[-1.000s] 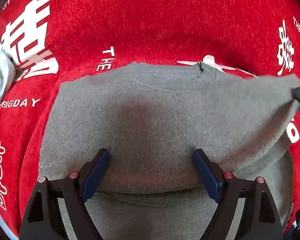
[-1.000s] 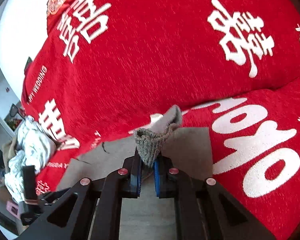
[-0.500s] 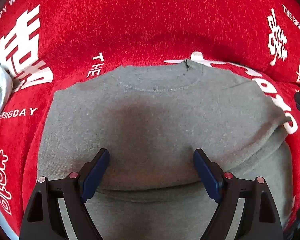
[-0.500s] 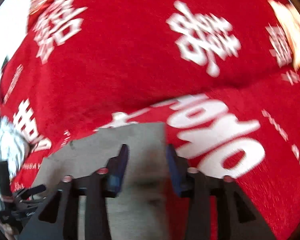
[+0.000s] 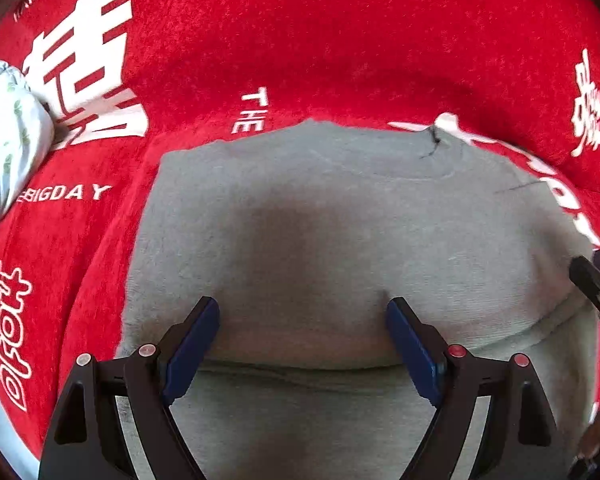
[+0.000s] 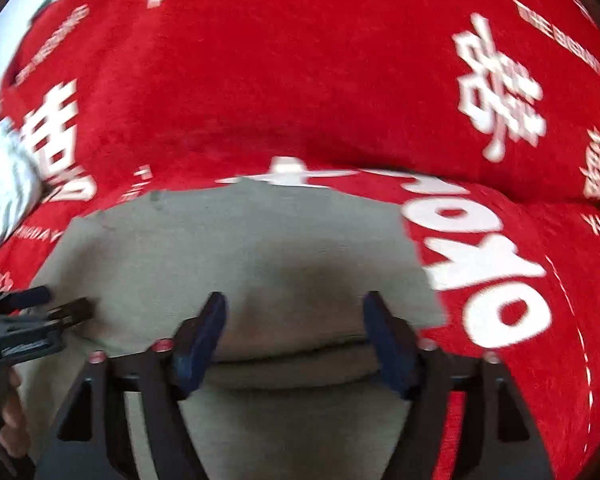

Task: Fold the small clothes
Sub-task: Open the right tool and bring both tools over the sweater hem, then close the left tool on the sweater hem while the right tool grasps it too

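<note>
Left gripper (image 5: 303, 312) is hovering over the grey sweater (image 5: 340, 232), jaws spread wide, blue pads (image 5: 190, 346) gripping nothing. Whether the tips are touching the knit or sitting just above it: cannot tell. A horizontal fold edge is running across the sweater right at the level of the pads, with a second layer of grey showing below it.

Right gripper (image 6: 295, 312) is also standing wide open and empty, blue pads (image 6: 198, 344) over the right part of the sweater (image 6: 236, 248), near its right edge. That view is motion-blurred, so contact is unclear there too. The same fold edge is crossing between its fingers.

In the left wrist view the tip of the right gripper (image 5: 594, 280) is poking in at the right border, just beside the sweater's right edge. In the right wrist view the left gripper (image 6: 40, 308) is showing at the left border, over the sweater's left part.

Sweater is lying flat on the red blanket (image 5: 340, 40), which is carrying white characters and lettering. Collar (image 5: 380, 156) is pointing toward the far side, where the blanket is rising up. Red is showing on the left, right and far sides of the sweater.

A white floral cloth (image 5: 4, 148) is sitting bunched at the blanket's far left, well apart from the sweater; it is also showing in the right wrist view (image 6: 4, 184).
</note>
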The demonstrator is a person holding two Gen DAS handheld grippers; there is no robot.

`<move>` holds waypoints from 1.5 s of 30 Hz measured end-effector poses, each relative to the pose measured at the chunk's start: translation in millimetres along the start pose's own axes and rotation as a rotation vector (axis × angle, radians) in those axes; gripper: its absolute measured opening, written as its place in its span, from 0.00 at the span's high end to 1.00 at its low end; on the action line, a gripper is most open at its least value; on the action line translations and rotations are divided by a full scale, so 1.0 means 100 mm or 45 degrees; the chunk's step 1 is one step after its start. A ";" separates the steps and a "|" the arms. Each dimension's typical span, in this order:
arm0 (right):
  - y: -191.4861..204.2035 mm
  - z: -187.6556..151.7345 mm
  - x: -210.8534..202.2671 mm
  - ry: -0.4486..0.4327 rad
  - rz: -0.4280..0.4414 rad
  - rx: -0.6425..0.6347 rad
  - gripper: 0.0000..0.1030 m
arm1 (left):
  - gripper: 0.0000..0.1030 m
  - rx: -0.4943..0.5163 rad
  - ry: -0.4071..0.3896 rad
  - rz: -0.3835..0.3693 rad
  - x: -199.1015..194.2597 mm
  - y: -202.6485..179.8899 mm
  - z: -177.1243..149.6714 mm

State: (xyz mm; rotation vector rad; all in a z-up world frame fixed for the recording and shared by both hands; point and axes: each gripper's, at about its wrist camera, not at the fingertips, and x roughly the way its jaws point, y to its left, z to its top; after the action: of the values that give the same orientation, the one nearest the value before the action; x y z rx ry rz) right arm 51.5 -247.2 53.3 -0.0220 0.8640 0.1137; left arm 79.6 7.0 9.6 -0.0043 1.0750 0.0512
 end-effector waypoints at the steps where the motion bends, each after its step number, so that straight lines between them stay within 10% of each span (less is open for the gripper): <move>1: 0.05 -0.01 0.03 0.018 0.021 -0.007 0.23 | 0.15 0.013 -0.011 0.016 0.02 0.02 -0.02; 16: 0.29 -0.40 0.12 0.150 -0.035 -0.010 0.21 | 0.07 0.000 -0.074 -0.054 -0.26 0.15 -0.28; 45: 0.45 -1.26 -0.56 0.022 -0.083 -0.090 0.08 | 0.00 0.059 -0.076 -0.076 -0.54 0.05 -1.26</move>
State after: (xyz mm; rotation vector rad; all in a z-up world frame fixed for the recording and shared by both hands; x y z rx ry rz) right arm -84.9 -216.1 14.7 -0.1169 0.8758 0.0832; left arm -57.0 6.2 -2.3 0.0067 1.0156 -0.0271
